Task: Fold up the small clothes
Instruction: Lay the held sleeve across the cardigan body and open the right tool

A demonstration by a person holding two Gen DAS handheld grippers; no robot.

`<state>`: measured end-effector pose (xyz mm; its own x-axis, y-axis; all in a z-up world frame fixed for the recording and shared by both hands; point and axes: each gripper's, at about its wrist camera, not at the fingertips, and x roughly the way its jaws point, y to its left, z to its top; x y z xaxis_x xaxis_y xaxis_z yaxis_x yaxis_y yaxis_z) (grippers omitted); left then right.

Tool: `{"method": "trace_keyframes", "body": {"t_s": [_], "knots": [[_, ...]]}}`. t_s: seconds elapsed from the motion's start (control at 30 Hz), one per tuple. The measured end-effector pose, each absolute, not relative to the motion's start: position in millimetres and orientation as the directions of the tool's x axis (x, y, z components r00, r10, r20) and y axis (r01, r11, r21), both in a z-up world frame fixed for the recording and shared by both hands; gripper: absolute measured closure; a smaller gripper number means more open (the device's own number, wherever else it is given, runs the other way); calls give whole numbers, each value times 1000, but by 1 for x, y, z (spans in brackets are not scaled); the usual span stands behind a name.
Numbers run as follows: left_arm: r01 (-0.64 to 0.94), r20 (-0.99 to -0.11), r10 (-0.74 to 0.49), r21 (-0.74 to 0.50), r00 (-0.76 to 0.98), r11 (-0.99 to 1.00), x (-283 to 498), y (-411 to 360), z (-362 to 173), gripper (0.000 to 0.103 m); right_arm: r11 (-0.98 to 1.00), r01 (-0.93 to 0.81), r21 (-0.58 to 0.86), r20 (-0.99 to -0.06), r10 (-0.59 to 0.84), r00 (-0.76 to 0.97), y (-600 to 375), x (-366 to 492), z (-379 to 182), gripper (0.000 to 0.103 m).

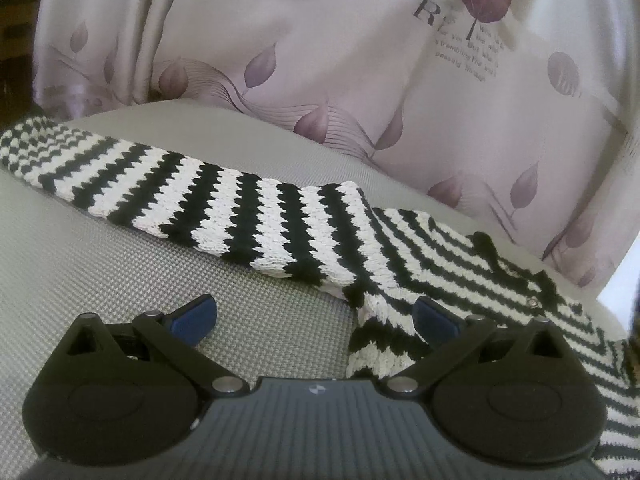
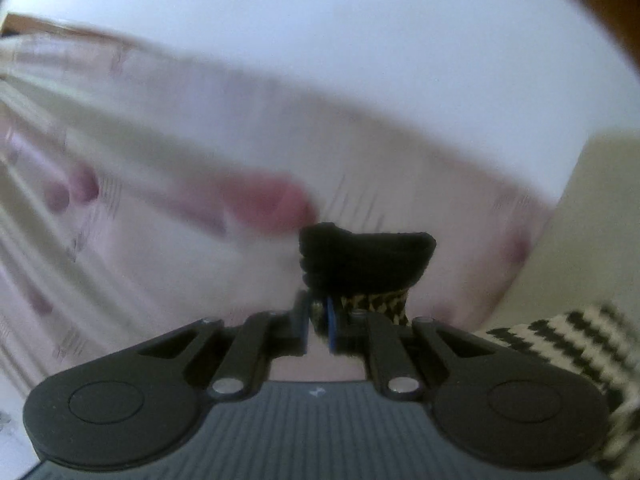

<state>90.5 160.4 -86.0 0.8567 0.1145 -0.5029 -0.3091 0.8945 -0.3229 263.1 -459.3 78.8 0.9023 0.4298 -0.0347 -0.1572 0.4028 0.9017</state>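
The left gripper (image 1: pixel 316 318) sat low over the grey textured surface (image 1: pixel 100 264) with its fingers spread wide and nothing between them. The striped knit sweater (image 1: pixel 280 224) lay flat just ahead of the fingertips, one sleeve stretching away past the left finger, the body running off beyond the right finger, whose blue pad (image 1: pixel 434 316) already overlapped the knit's near edge. The right gripper (image 2: pixel 318 324) was pinched narrow on a black ribbed cuff (image 2: pixel 360 260) of the same garment, held up off the surface against the blurred leaf-print curtain (image 2: pixel 160 160), the rest of the stripes hanging off beyond its right finger. The step looked like carrying that sleeve across the body. To do it well, the right fingers probably needed to keep a firm pinch through the swing and lay the cuff down flat, while the left fingers likely had to press or grip the edge near the armpit so the body did not drag along.
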Motion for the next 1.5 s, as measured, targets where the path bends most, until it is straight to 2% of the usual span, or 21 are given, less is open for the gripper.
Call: {"method": "trace_keyframes", "body": {"t_s": [0.27, 0.43, 0.7, 0.73, 0.77, 0.8, 0.87, 0.97, 1.03, 1.1, 1.2, 1.3, 1.37, 1.43, 1.5], "knots": [[-286, -478, 81, -373, 875, 882, 86, 166, -87, 0, 383, -130, 915, -140, 600, 787, -334, 267, 16, 94], [-270, -466, 73, -373, 882, 888, 86, 165, -86, 0, 417, -105, 903, -207, 636, 743, -285, 256, -17, 94], [-277, -463, 80, -375, 883, 885, 84, 165, -85, 0, 592, -208, 779, -323, 663, 676, -222, 249, -32, 90], [-278, -464, 81, -374, 882, 885, 84, 165, -85, 0, 607, -226, 762, -339, 672, 659, -217, 249, -35, 84], [-280, -464, 84, -373, 882, 884, 84, 164, -85, 0, 626, -252, 738, -358, 679, 641, -211, 248, -37, 71], [-283, -465, 86, -372, 881, 884, 84, 165, -85, 0, 645, -275, 713, -370, 679, 635, -208, 246, -37, 64], [-289, -466, 91, -374, 880, 881, 83, 165, -86, 0, 665, -348, 661, -357, 687, 633, -206, 235, -33, 33], [-295, -471, 92, -379, 878, 877, 84, 167, -86, 0, 664, -406, 628, -309, 692, 652, -226, 216, -23, 31], [-296, -474, 90, -381, 876, 876, 84, 167, -86, 0, 684, -381, 622, -288, 652, 702, -257, 205, -16, 31], [-296, -474, 90, -380, 876, 876, 84, 167, -86, 0, 767, -323, 555, -313, 551, 773, -290, 190, -10, 32], [-290, -474, 86, -377, 876, 879, 85, 166, -86, 0, 944, -164, 285, -425, 278, 861, -343, 163, -12, 31], [-286, -479, 84, -367, 874, 885, 87, 164, -86, 0, 997, -68, 41, -515, 79, 853, -374, 154, -29, 33], [-289, -482, 88, -362, 872, 886, 87, 163, -86, 0, 998, -63, -15, -563, 43, 825, -387, 156, -43, 37], [-297, -485, 93, -363, 869, 883, 87, 164, -86, 0, 996, -62, -64, -573, 14, 820, -388, 159, -51, 37], [-307, -491, 98, -365, 866, 879, 87, 166, -87, 0, 994, -83, -76, -582, 23, 813, -381, 166, -58, 44]]}}
